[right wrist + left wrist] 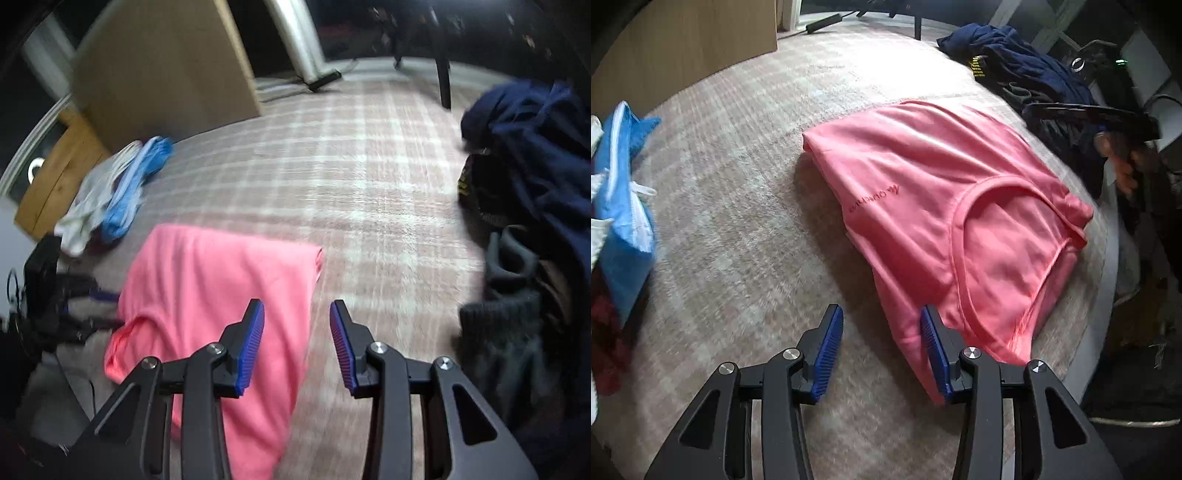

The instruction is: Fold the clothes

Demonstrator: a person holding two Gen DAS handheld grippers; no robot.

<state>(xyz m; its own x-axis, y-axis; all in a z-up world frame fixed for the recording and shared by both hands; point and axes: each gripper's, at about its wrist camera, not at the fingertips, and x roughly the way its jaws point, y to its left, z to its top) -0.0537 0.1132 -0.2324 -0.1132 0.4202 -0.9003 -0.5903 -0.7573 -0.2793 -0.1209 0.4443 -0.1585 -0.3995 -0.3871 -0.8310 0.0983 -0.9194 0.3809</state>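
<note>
Both grippers, left and right, hang part-open and empty over the folded pink shirt; next, probably stacking it aside.

Both views bend strongly toward dark, vignetted corners, as fisheye lenses do. In the left wrist view, daylight from the far side washes out a patch of the checked bedcover, and the pink shirt lies sharp, casting a soft shadow on its near left side. The right wrist view is dimmer and smeared by motion blur; the dark clothes pile loses nearly all detail.
</note>
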